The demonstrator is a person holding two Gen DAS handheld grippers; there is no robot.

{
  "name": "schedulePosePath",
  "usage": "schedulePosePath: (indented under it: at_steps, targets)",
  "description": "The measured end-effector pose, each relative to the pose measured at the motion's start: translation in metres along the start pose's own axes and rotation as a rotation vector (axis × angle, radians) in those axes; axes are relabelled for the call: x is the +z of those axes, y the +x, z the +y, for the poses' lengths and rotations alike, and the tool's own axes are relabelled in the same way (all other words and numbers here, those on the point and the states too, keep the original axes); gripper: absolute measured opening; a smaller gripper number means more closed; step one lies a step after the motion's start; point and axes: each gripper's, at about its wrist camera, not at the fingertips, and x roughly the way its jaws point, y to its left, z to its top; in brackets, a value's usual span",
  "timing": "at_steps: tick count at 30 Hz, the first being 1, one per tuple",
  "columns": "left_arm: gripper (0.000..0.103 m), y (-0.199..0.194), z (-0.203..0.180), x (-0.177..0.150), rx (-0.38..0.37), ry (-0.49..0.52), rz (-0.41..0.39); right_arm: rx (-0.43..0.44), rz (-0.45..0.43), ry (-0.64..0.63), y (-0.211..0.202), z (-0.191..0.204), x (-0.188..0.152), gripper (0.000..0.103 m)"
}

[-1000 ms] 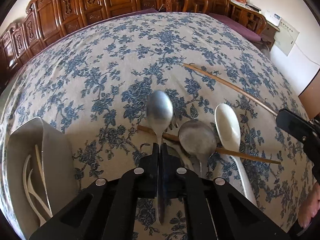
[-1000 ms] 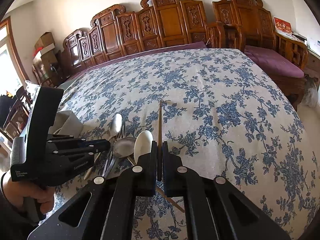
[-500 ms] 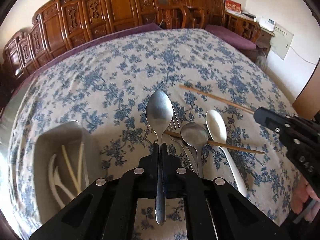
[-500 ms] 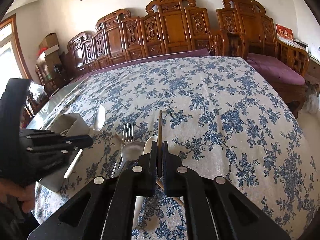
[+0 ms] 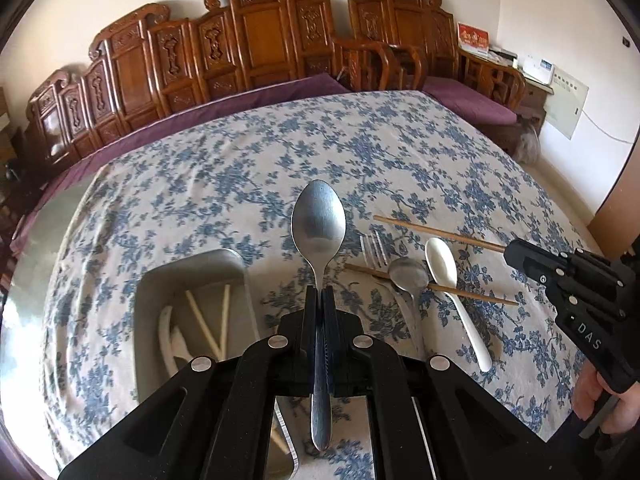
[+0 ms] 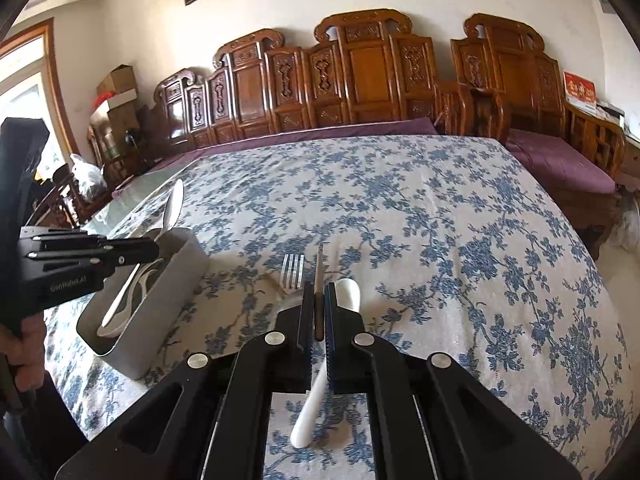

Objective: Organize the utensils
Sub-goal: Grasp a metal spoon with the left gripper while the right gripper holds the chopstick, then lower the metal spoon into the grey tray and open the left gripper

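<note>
Above the floral cloth (image 5: 224, 184), a metal spoon (image 5: 319, 224) is clamped by its handle in the left gripper (image 5: 319, 300), right of the grey bin (image 5: 152, 292); the right gripper (image 6: 319, 300) pinches a chopstick (image 6: 319, 272), near the fork (image 6: 292, 272) and white spoon (image 6: 320, 384)

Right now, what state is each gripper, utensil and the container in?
Left gripper: shut on metal spoon, lifted.
Right gripper: shut on chopstick.
Grey bin: open-topped, holding pale utensils.
Fork: lying on tablecloth.
White spoon: lying across second chopstick.
</note>
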Motion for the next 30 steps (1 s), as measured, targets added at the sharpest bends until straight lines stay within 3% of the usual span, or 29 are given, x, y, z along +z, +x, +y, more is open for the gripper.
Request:
schedulePosePath:
  at_steps: [15, 30]
  targets:
    - [0.002, -0.004, 0.045, -0.022, 0.036, -0.050, 0.014, 0.026, -0.024, -0.023, -0.007, 0.016, 0.001, 0.006]
    - [0.002, 0.047, 0.086, -0.051, 0.070, -0.097, 0.138, 0.043, -0.068, -0.002, -0.019, 0.016, 0.005, 0.006]
